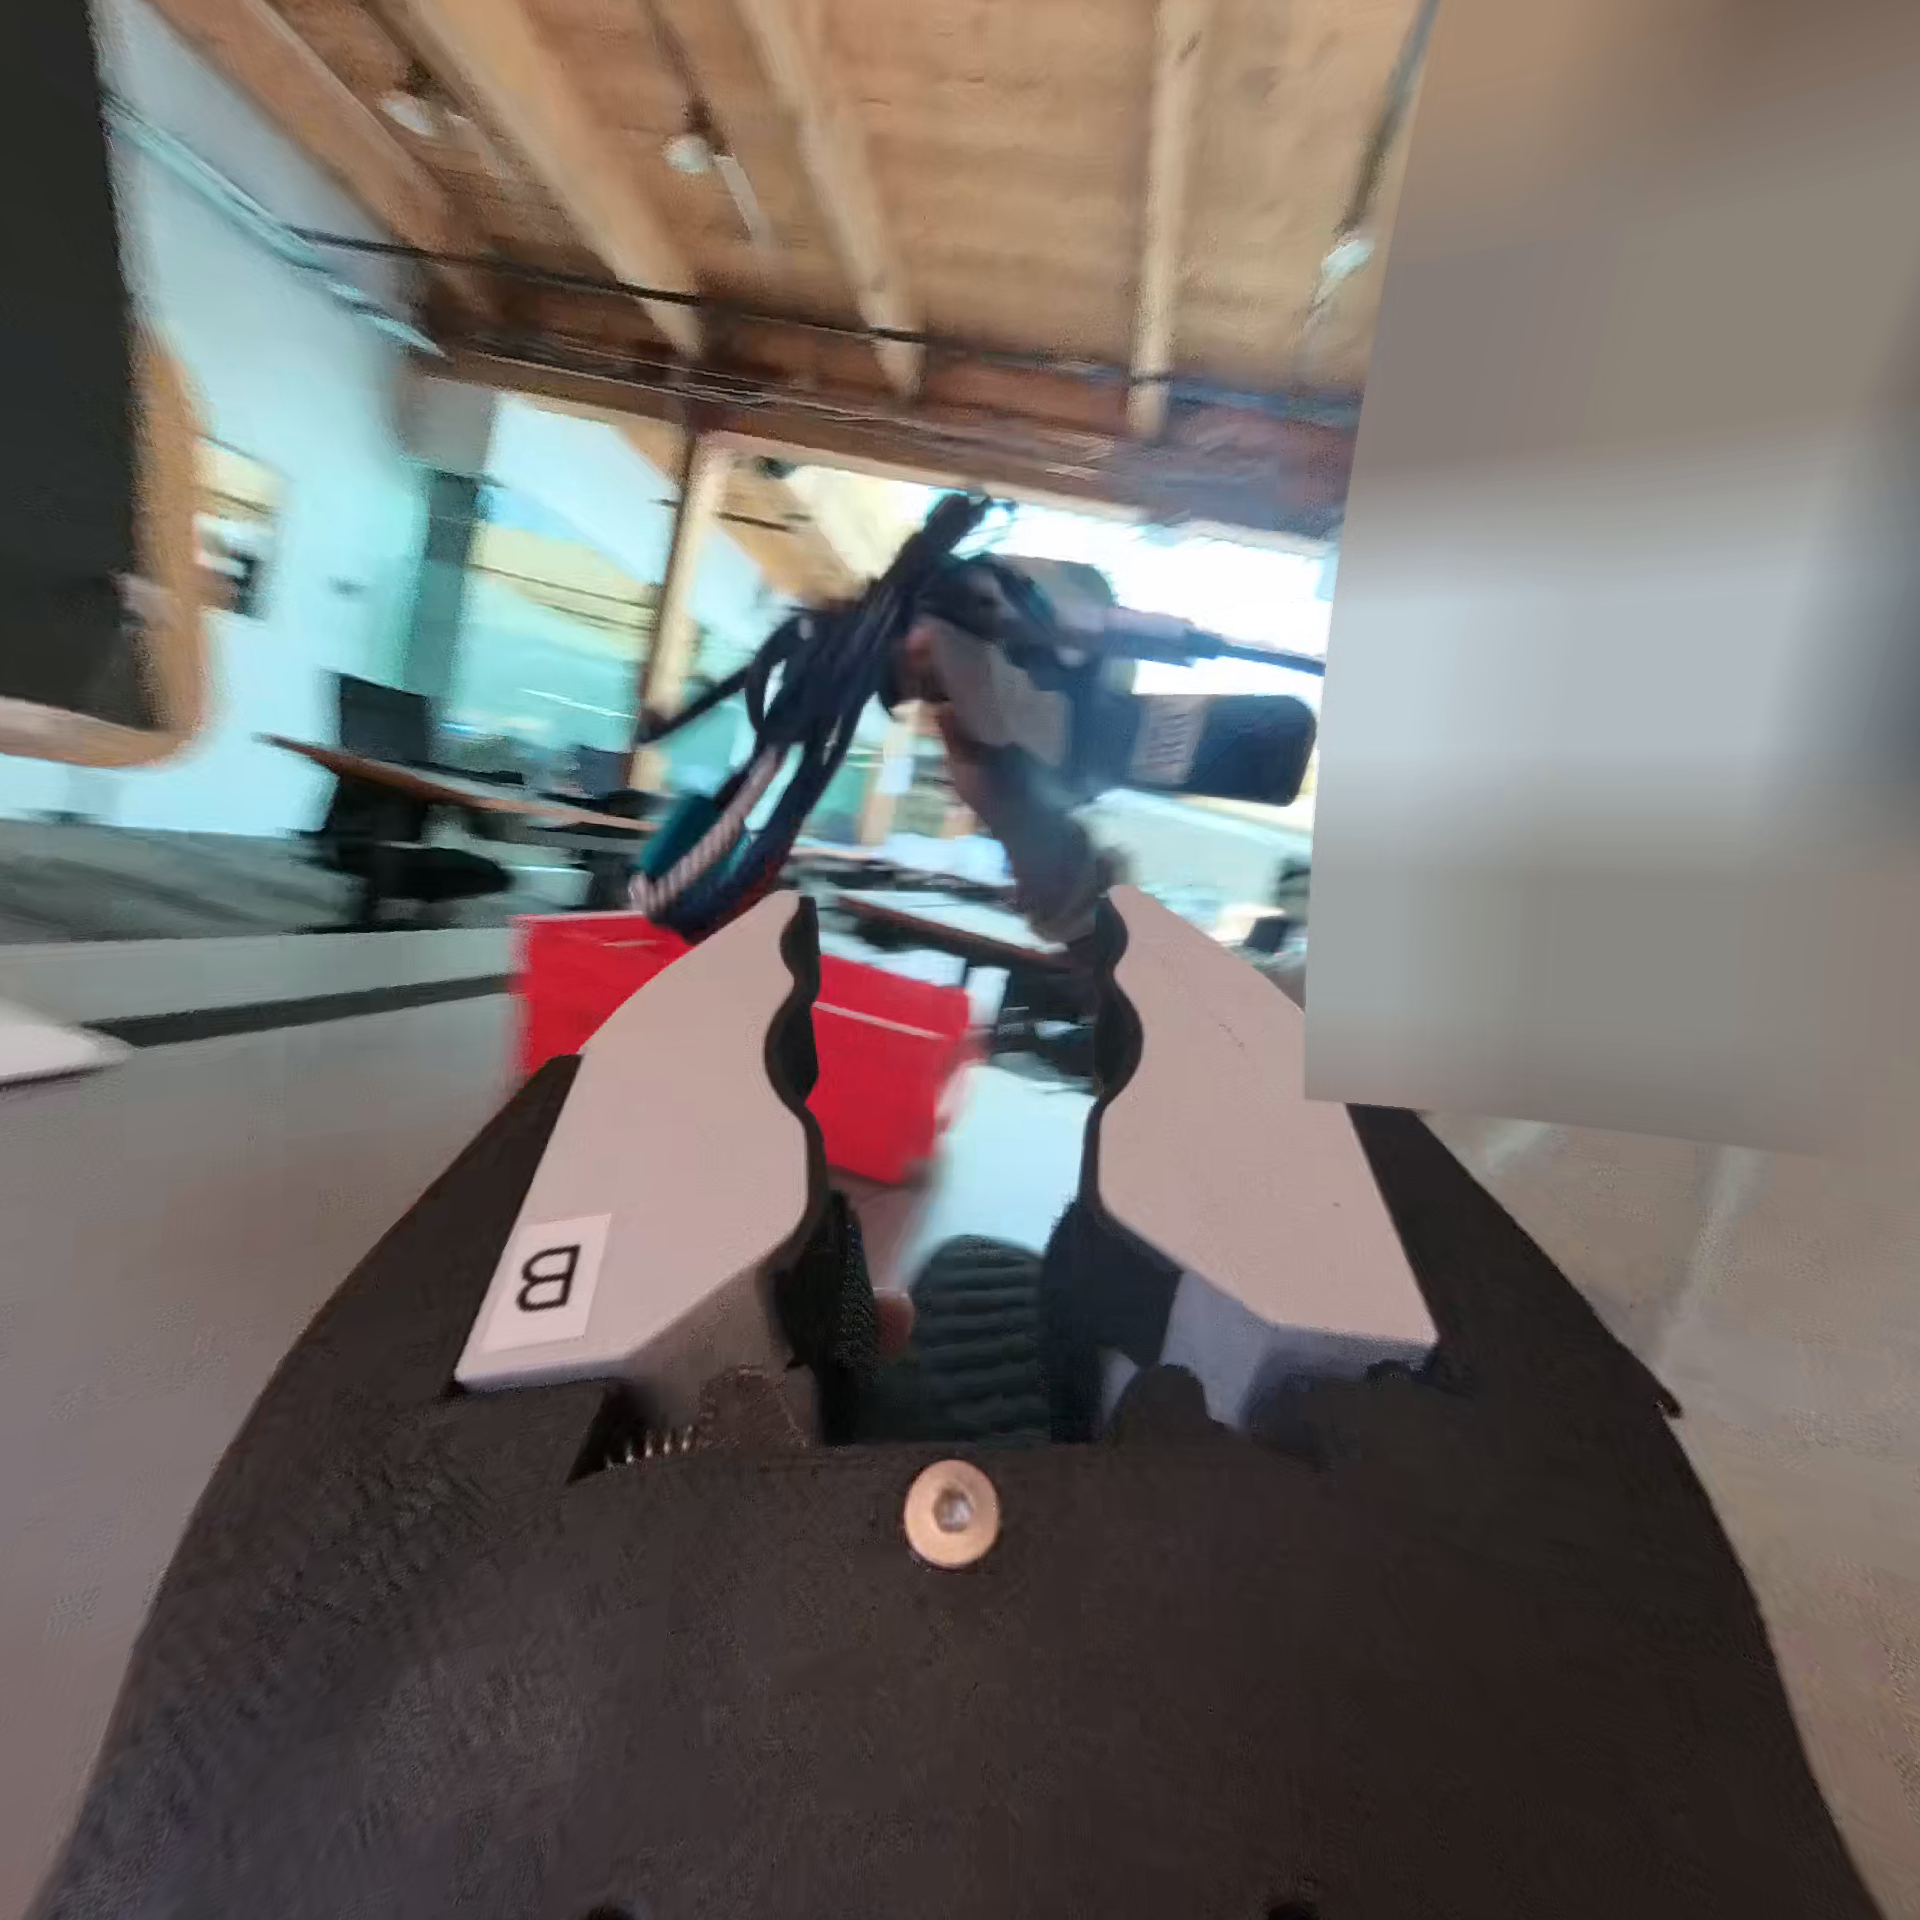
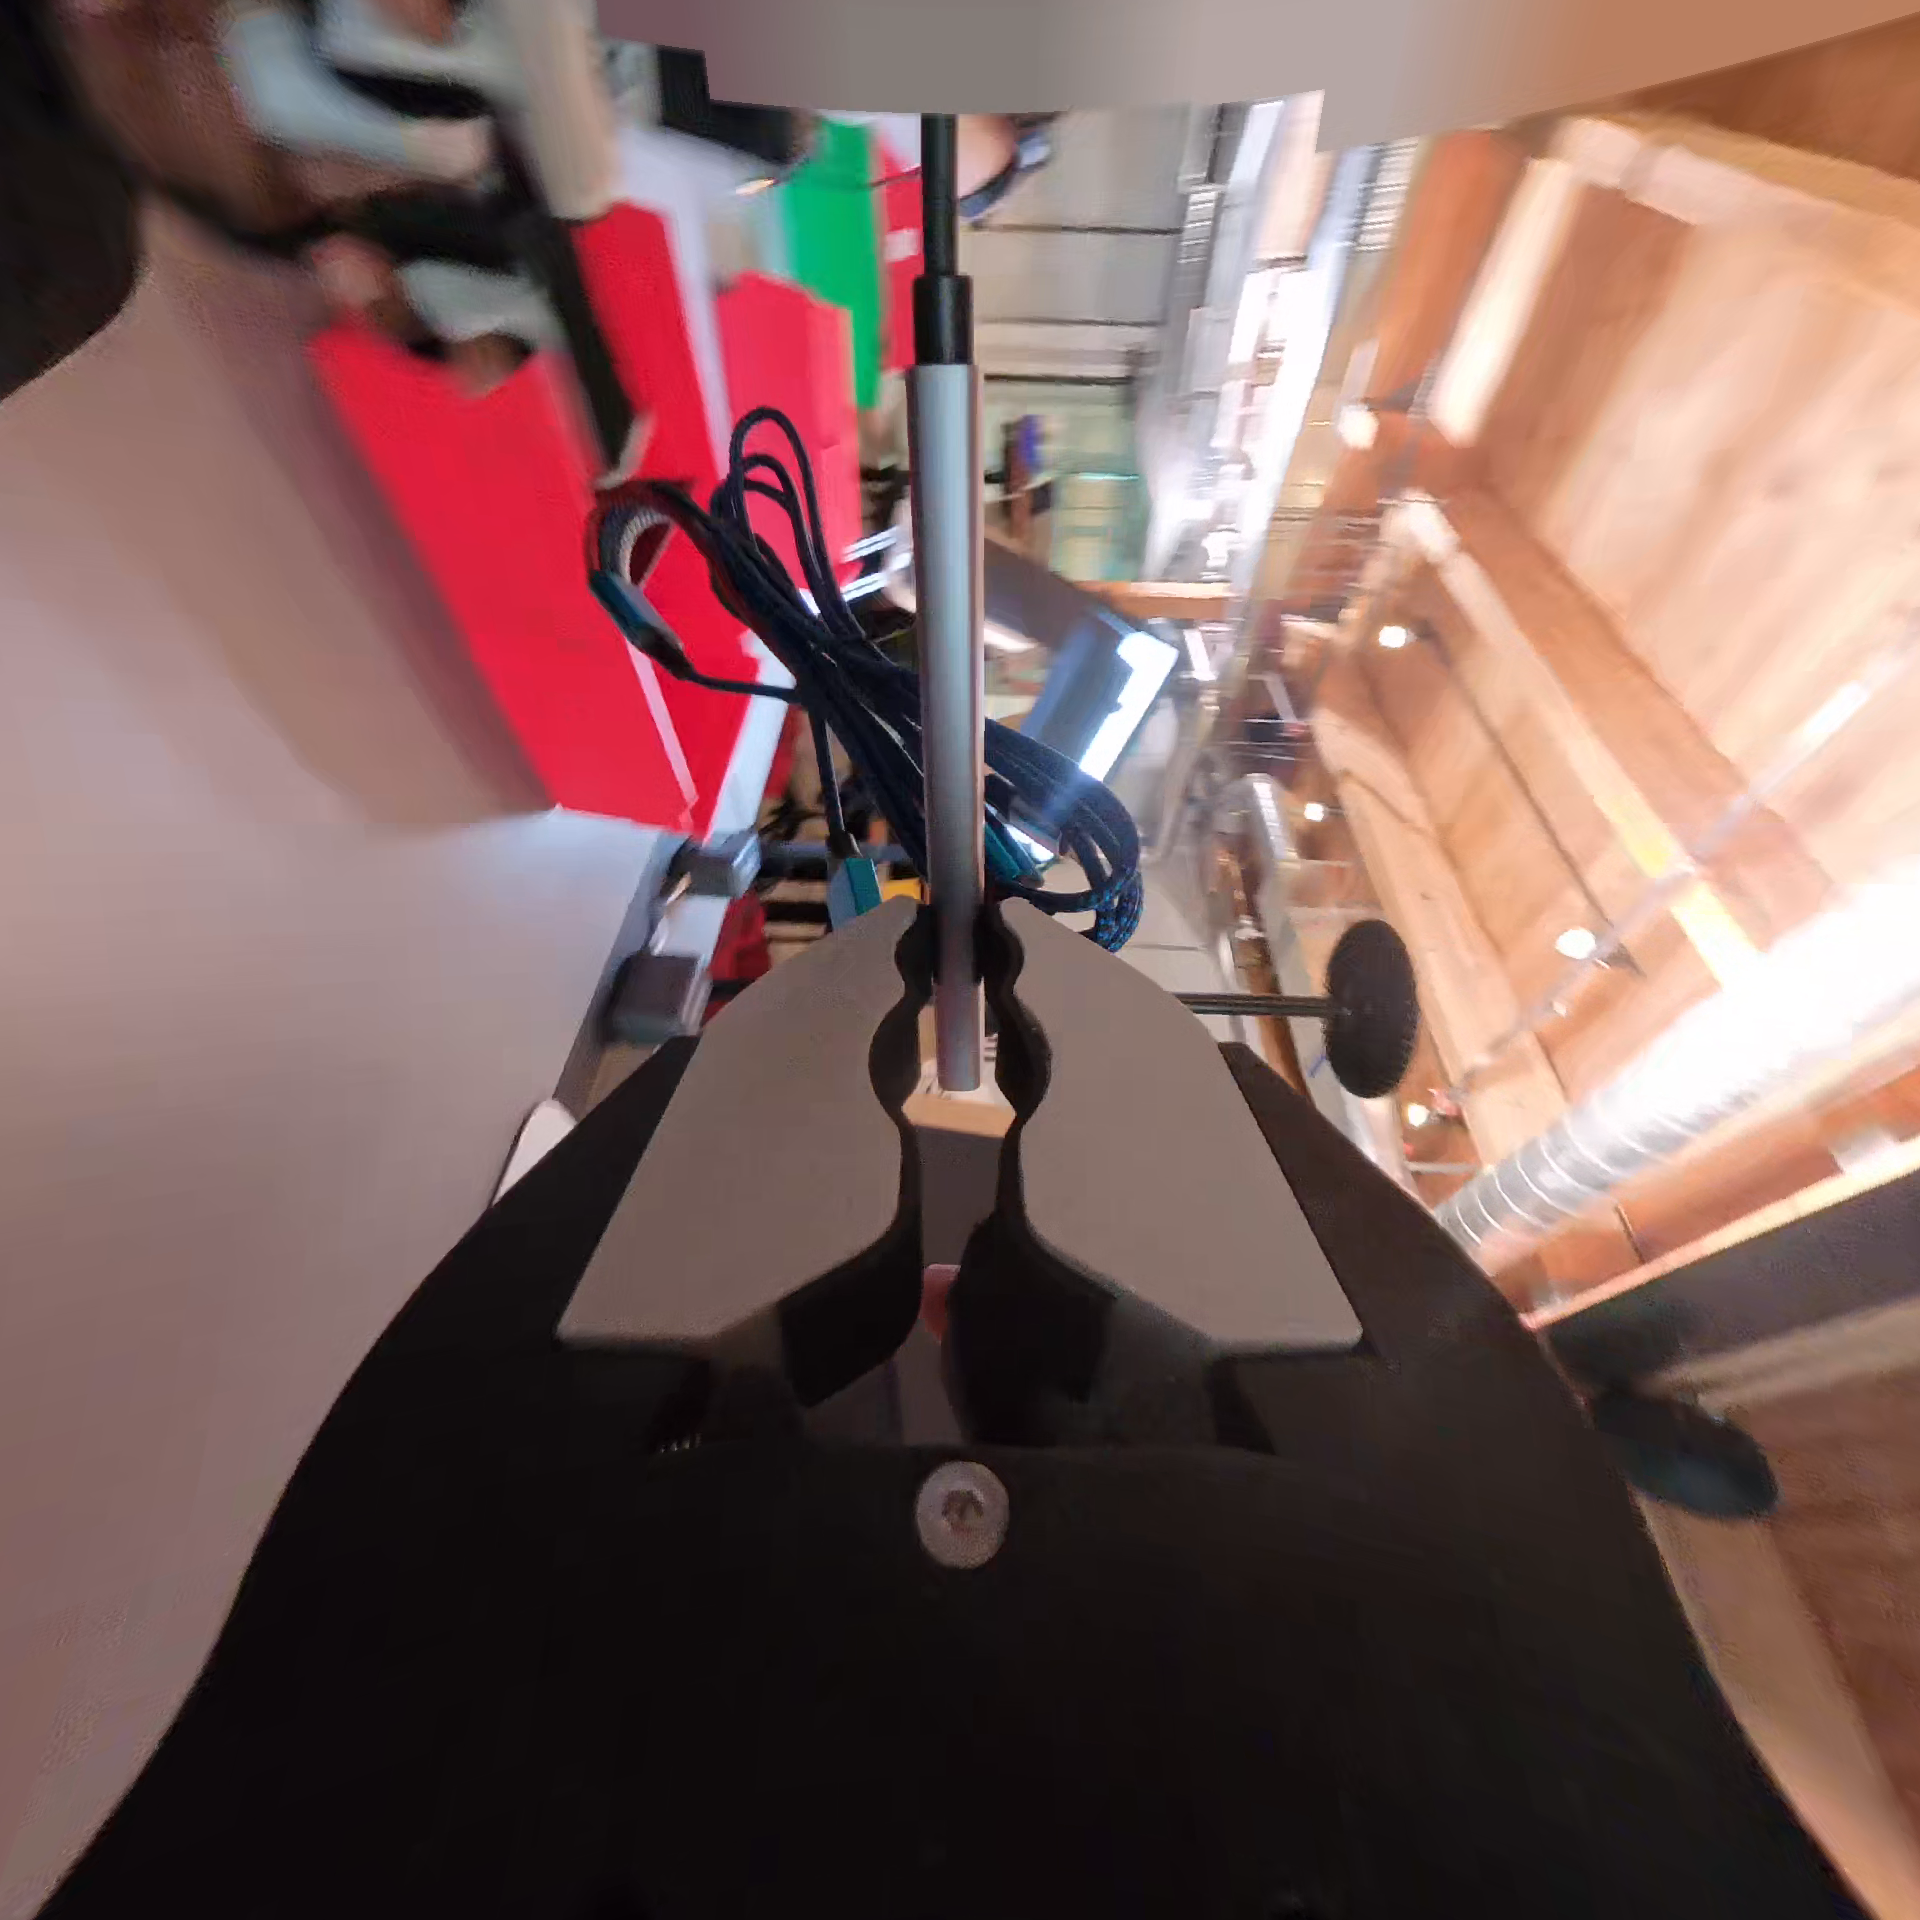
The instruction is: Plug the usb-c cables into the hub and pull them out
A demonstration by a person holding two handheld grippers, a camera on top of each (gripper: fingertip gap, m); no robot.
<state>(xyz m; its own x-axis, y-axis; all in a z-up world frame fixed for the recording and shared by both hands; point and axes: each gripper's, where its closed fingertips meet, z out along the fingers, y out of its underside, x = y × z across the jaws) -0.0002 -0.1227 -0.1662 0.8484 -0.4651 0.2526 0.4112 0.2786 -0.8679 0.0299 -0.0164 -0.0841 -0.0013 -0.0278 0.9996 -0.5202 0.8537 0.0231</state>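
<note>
One slim silver hub [image 2: 948,727] is clamped edge-on between the jaws of the right gripper [image 2: 958,940], raised above the pale tabletop [image 2: 260,987]; a bundle of dark blue braided usb-c cables [image 2: 831,665], too tangled to be counted, hangs beside it. The left gripper [image 1: 951,935] is seen with jaws apart and nothing between them, a white lettered sticker [image 1: 548,1280] borne on one finger. Red bins [image 2: 499,582] and a wooden beamed ceiling [image 1: 883,187] are seen beyond.
</note>
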